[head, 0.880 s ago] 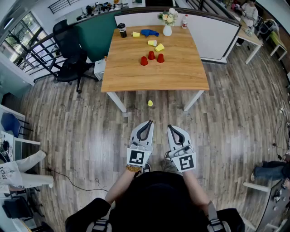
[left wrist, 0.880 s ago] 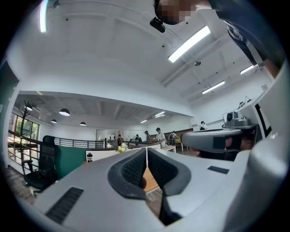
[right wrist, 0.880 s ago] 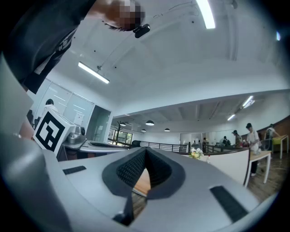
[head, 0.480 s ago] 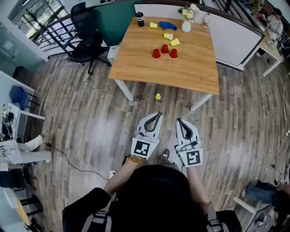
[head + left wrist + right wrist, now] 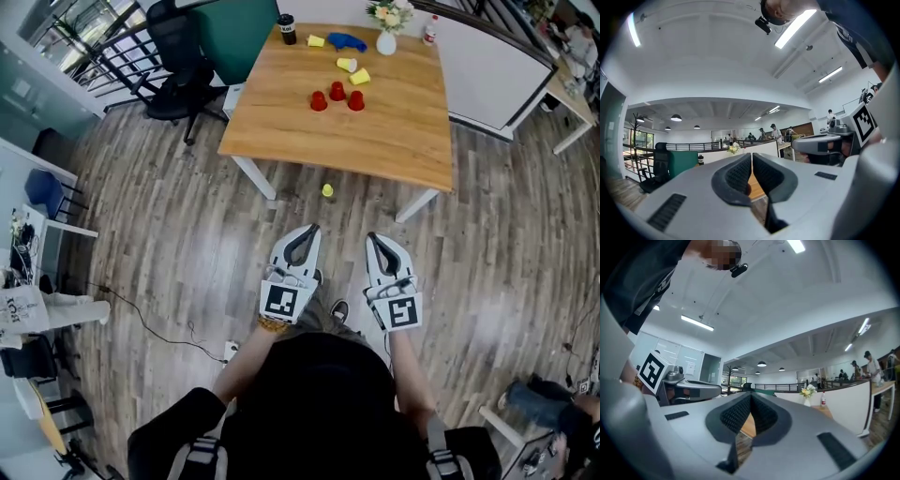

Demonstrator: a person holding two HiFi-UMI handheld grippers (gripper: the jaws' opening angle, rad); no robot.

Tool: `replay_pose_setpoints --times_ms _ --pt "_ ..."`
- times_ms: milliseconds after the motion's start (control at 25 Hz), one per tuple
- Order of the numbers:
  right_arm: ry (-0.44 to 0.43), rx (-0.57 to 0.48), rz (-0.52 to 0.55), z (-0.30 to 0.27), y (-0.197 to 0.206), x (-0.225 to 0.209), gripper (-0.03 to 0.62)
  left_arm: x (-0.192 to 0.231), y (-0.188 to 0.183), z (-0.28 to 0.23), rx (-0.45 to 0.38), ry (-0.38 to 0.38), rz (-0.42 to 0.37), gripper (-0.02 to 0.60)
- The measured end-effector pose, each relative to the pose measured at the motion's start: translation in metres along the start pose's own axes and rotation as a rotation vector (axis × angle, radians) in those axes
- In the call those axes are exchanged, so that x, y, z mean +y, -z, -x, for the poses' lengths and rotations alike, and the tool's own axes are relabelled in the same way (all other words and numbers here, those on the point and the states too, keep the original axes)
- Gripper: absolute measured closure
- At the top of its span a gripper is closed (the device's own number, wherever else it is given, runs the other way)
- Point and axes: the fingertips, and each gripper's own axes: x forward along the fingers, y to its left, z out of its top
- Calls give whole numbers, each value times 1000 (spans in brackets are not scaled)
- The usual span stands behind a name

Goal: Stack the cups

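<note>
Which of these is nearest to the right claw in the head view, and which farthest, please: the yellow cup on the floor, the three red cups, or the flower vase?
1. Yellow floor cup, just ahead of the right claw, by the table's near edge.
2. Red cups, mid-table.
3. Flower vase, at the far edge.

Counting three red cups (image 5: pixel 319 101) (image 5: pixel 337 91) (image 5: pixel 356 100), four yellow cups (image 5: pixel 316 40) (image 5: pixel 347 65) (image 5: pixel 359 77) (image 5: pixel 327 190), one table (image 5: pixel 375 145), one blue object (image 5: pixel 347 40), one dark tumbler (image 5: pixel 287 29), one vase of flowers (image 5: pixel 387 42), one bottle (image 5: pixel 430 36), one office chair (image 5: pixel 178 56), two grippers: left gripper (image 5: pixel 313 227), right gripper (image 5: pixel 372 236).
</note>
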Motion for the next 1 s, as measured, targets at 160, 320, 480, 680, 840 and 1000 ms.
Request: replay_pose_setpoints --times_ms 160,320,480,680,840,1000 --pt "8 10 -3 -7 5 -17 586 11 6 -17 10 4 -13 552" --pt "30 48 19 -15 14 -37 585 27 17 -36 6 -11 10 552" --pt "48 93 34 -37 22 -61 569 49 27 -66 -2 -13 9 552" --pt "45 133 63 -87 25 -91 565 85 33 -108 -17 -23 28 552" --pt "33 165 77 -134 27 -107 559 123 38 -133 -16 -33 17 552" --pt "14 200 85 -183 34 -117 551 172 48 -151 -9 -68 48 552"
